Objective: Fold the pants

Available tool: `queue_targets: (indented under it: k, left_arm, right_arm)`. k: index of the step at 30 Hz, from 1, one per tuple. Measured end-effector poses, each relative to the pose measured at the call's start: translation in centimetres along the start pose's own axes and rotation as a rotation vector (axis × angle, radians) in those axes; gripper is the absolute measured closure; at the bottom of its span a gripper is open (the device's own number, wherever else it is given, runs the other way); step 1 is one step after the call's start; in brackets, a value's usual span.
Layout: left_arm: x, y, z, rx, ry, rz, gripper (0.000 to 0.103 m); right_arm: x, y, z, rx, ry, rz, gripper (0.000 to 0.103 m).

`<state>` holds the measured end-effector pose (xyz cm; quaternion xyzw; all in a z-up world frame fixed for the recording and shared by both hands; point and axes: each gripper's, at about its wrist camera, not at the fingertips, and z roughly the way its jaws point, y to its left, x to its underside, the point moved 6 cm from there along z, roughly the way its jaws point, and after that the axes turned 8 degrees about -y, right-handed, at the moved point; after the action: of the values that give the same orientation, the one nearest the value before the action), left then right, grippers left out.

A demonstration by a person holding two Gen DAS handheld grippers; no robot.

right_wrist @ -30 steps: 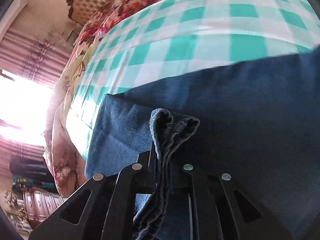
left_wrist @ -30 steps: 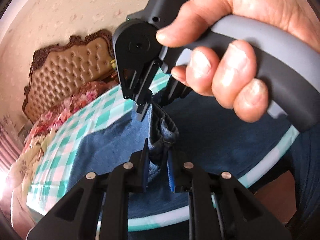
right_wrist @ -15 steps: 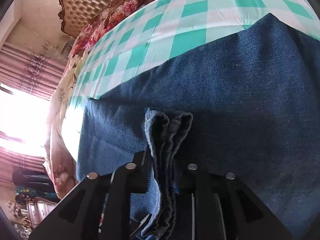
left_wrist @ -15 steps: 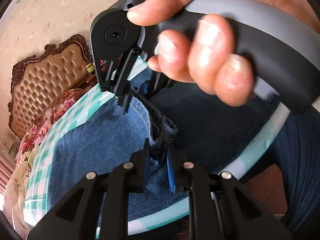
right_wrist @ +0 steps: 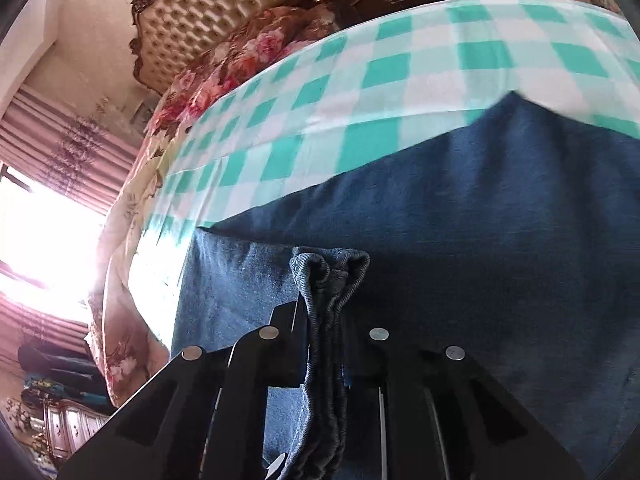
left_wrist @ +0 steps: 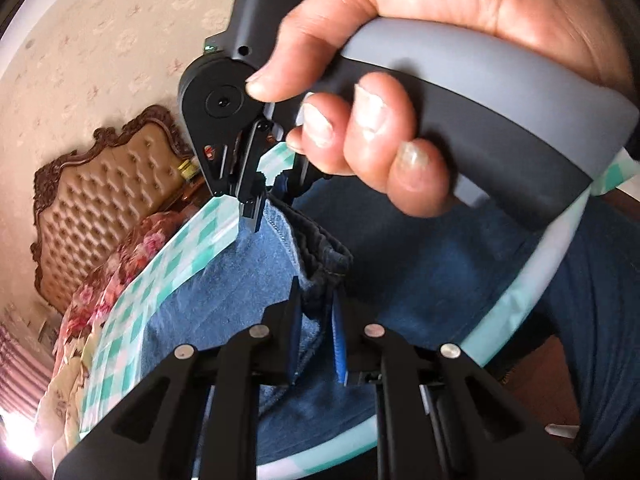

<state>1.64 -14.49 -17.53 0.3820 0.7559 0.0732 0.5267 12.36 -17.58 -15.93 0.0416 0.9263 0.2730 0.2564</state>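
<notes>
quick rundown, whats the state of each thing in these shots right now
pants: blue denim, spread over the checked cloth, one bunched edge lifted
left hand-held gripper: shut on that bunched edge
right hand-held gripper: jaws closing, bunched denim clamped between them
hand: wrapped round the right gripper's grey handle
checked cloth: lying flat, partly covered by the pants

Right gripper (right_wrist: 324,320) jaws closing on bunched blue denim pants (right_wrist: 500,240); more green-and-white checked cloth (right_wrist: 360,92) shows beyond the pants' far edge than half a second ago.
</notes>
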Motion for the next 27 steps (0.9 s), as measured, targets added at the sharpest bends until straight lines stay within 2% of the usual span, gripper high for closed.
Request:
queue_targets:
  k: [6,10,15,17,19,24,27]
  left_arm:
    - [0.6,-2.5,0.8,0.044,0.031,0.038,0.089]
    - [0.7,-2.3,1.1,0.044,0.038,0.039,0.089]
    - [0.7,-2.8,1.1,0.031,0.042,0.058,0.089]
    - [0.7,-2.9,0.9,0.022,0.038,0.065,0.080]
    - [0.6,-3.0,0.7,0.022,0.030,0.068,0.077]
    - [0.4,-3.2,0.5,0.042,0.017,0.061,0.077]
    - [0.7,-3.2,0.9,0.054,0.024,0.047,0.081]
  right_arm:
    - [1.3,-1.8,0.6,0.025,0.024,0.014,0.089]
    - [1.3,-2.0,0.9,0.037,0.031,0.012,0.088]
    - [0.9,-2.1,0.8,0.042,0.023,0.015,0.079]
    - [0.8,-2.2,0.8,0.041,0.022,0.023,0.078]
    - [0.8,-2.6,0.7,0.039,0.020,0.031,0.078]
    - [0.9,-2.5,0.7,0.059,0.005,0.013,0.079]
    - [1.0,-2.2,0.6,0.086,-0.002,-0.022,0.082]
